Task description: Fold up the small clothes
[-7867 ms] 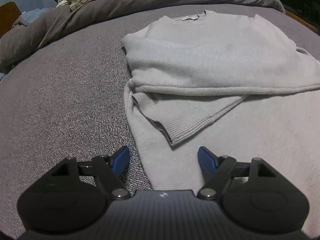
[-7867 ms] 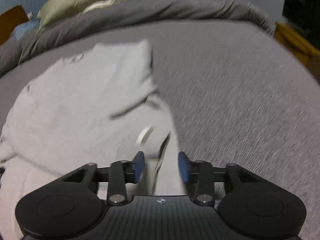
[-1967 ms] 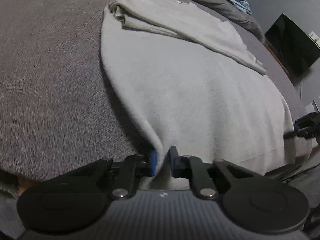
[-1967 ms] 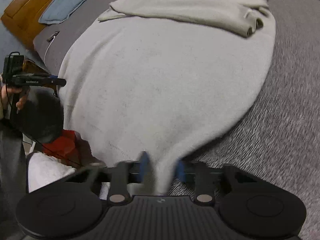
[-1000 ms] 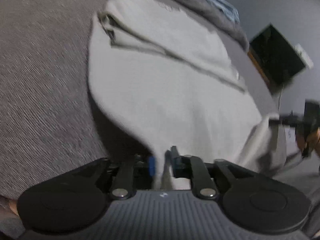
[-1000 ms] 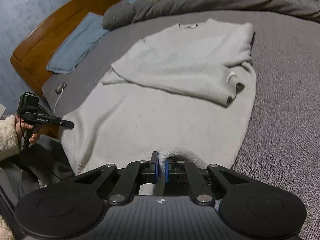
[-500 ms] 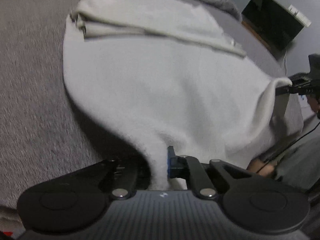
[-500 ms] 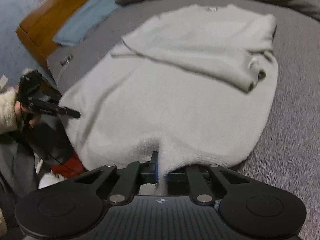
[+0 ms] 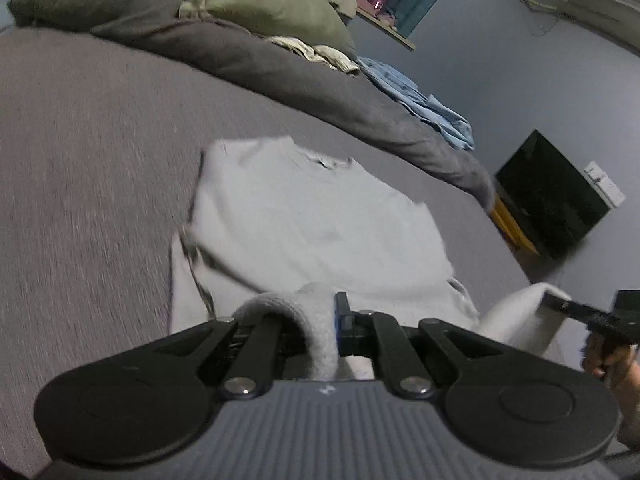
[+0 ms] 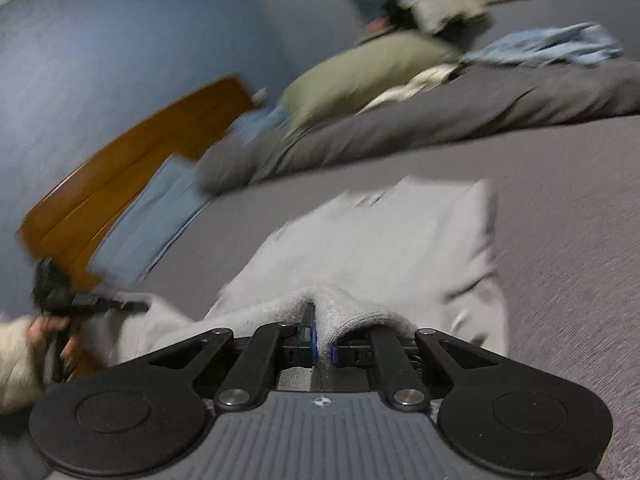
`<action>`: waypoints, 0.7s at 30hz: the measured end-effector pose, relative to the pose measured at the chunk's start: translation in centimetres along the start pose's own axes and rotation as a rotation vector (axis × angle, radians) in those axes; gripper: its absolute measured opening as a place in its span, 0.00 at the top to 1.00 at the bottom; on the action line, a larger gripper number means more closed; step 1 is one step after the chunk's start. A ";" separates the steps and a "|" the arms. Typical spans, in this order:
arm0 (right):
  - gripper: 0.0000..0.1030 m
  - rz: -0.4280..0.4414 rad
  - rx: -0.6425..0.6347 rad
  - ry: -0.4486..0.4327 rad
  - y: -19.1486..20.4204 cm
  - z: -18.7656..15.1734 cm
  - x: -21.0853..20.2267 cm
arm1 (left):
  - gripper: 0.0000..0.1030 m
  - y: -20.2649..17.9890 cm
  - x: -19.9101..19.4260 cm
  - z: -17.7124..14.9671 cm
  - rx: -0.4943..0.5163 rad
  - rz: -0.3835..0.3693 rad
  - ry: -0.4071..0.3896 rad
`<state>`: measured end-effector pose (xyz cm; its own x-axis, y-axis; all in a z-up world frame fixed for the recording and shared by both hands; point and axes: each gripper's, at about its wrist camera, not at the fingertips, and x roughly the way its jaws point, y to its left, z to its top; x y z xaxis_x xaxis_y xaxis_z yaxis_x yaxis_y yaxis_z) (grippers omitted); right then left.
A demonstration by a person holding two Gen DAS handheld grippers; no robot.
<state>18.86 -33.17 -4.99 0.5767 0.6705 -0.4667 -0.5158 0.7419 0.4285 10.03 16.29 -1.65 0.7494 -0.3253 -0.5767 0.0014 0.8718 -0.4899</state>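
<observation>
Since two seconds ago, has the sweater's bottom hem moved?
Yes. The hem, pinched in both grippers' jaws, has lifted off the bed and come toward the sweater's collar.

Both views are dim and a little grainy, with a cold bluish tone — no glare and no hard shadows. The right wrist view is strongly smeared by motion, most at the pillow [image 10: 360, 76] (edges doubled). The left view is sharper. The fisheye bends the edges.

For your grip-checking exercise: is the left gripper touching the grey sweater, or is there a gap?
Touching. The left wrist view shows the left gripper shut on the grey sweater, with a bunched fold of its hem clamped between the jaws.
</observation>
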 end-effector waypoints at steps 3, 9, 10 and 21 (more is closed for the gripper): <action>0.93 -0.060 0.047 -0.079 -0.6 0.9 1.1 | 0.99 0.7 2.0 1.9 0.012 0.037 -0.041; 0.93 -0.232 0.003 -0.048 -1.2 0.4 5.6 | 0.99 2.5 8.6 2.8 0.039 0.100 -0.057; 0.93 -0.264 -0.001 -0.028 -1.3 0.1 6.6 | 0.99 2.7 9.6 2.9 0.041 0.101 -0.059; 0.62 -0.319 0.125 0.086 -4.4 -2.5 10.9 | 0.90 6.4 16.2 2.2 -0.016 0.109 0.021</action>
<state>25.84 -29.12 -13.84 0.6380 0.4074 -0.6534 -0.2342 0.9110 0.3394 23.65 17.41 -12.65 0.7305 -0.2367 -0.6406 -0.0897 0.8967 -0.4335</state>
